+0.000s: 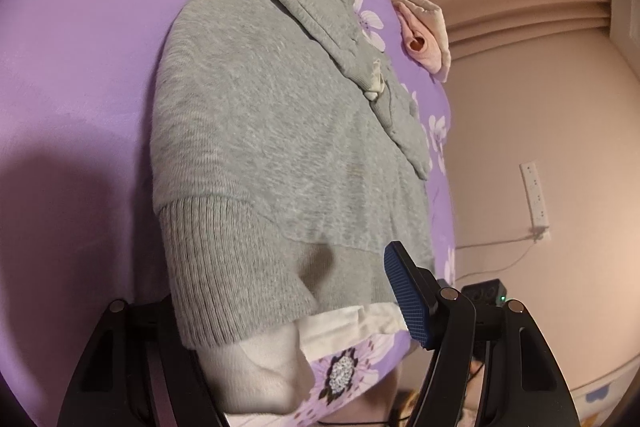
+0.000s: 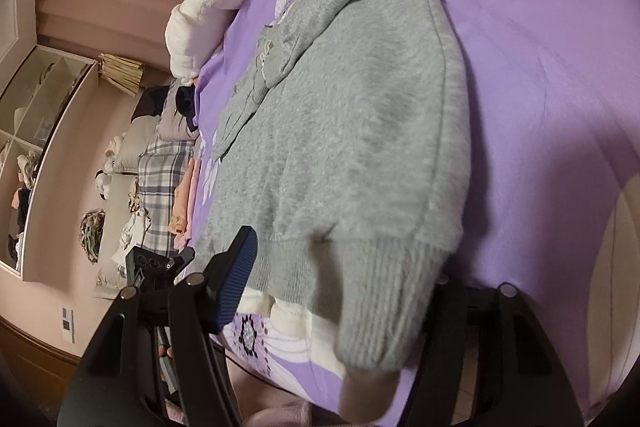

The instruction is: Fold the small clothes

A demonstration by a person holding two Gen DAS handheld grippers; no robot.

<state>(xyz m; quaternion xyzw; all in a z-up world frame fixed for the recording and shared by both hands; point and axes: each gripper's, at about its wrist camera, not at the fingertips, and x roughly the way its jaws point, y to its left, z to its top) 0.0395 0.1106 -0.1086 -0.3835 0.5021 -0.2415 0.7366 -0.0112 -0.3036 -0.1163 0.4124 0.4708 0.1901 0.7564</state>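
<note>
Grey knit sweater (image 1: pixel 272 131) is lying flat on the purple flowered bedsheet (image 1: pixel 80 67), taking up the middle of both wrist views. Its ribbed hem sits right at the near edge of the bed, at the bottom of each frame, with a white layer (image 1: pixel 348 319) poking out underneath. There's a big stretch of bare sheet on the left of the left wrist frame, and the same on the right side of the right wrist frame (image 2: pixel 540 67). The other side is tighter: in the left view the sweater runs close to the bed edge on the right, with the pinkish wall (image 1: pixel 540 107) beyond.

The sweater looks fuzzy, light grey, with a sleeve (image 1: pixel 320 23) folded diagonally across the upper part of the body. A ribbed cuff (image 2: pixel 384 307) hangs over the hem in the lower right of the right view. Long axis runs from the bottom of the frame up to the top, hem nearest the cameras.

Left gripper (image 1: pixel 288 331) has its jaws spread wide, straddling the hem corner, only one blue pad (image 1: pixel 404 299) visible. Right gripper (image 2: pixel 340 291) is spread wide too, one blue pad (image 2: pixel 236 279) showing at lower left. Neither is pinching anything that I can see

A pink garment (image 1: pixel 420 39) sits at the upper right of the left view
</note>
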